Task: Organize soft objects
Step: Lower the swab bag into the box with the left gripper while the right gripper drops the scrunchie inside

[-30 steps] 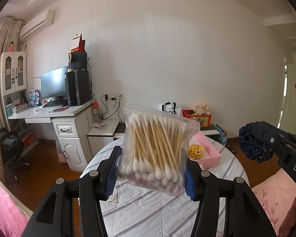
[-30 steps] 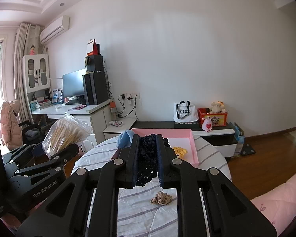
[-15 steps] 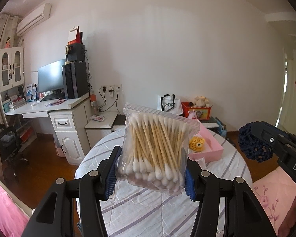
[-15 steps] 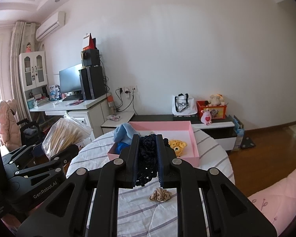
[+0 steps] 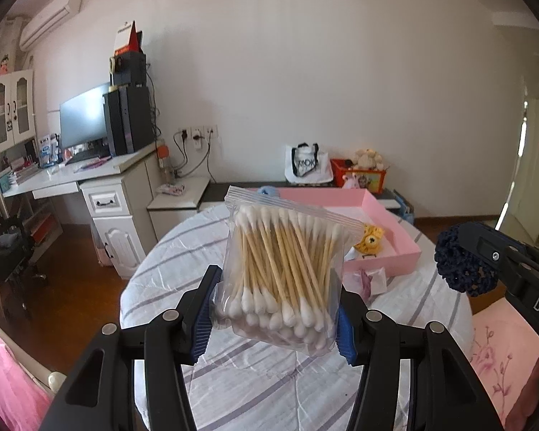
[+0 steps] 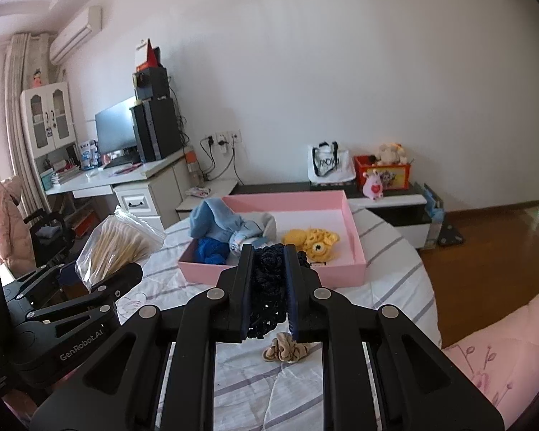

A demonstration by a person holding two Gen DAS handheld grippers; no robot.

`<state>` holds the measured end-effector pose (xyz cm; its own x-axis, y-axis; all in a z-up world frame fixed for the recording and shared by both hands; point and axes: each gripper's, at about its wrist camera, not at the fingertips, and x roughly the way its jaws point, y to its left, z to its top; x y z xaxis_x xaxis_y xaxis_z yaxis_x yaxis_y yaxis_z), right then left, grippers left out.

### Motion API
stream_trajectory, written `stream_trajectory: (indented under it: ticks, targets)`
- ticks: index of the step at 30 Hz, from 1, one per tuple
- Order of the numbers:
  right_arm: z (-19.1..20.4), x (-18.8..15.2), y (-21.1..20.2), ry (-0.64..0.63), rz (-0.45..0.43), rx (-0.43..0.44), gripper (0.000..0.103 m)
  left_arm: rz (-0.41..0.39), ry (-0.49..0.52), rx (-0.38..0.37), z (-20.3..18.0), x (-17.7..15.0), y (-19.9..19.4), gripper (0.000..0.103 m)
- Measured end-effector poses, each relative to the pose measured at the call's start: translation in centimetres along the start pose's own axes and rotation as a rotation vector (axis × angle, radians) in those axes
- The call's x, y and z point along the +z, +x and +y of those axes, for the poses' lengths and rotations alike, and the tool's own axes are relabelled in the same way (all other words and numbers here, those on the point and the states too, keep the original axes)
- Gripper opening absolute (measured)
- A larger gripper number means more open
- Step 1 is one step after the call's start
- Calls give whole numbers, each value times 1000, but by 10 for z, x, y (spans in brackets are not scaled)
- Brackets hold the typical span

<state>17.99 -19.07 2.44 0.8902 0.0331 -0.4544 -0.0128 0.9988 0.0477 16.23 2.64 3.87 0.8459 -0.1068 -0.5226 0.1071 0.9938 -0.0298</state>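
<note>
A clear zip-seal plastic bag of wooden cotton swabs [image 5: 280, 276] is clamped between the blue pads of the left gripper [image 5: 275, 318], held upright above the round table with a striped white cloth [image 5: 183, 262]; a dark navy crocheted hair net [image 6: 267, 287] is pinched tight in the closed right gripper [image 6: 268, 269]; just beyond it an open pink rectangular box [image 6: 352, 233] is seen on the table, containing a yellow knitted toy [image 6: 314, 239] and bundled blue fabric [image 6: 219, 222]; a beige scrunchie [image 6: 285, 350] is lying on the cloth below the right gripper.
</note>
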Motion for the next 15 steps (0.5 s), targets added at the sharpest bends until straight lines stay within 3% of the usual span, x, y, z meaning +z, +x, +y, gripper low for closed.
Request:
stream_trajectory:
  ticks: [15]
  targets:
    - [-18,3,99,17,143,-1,15,156,53,20,-15,55,129,52]
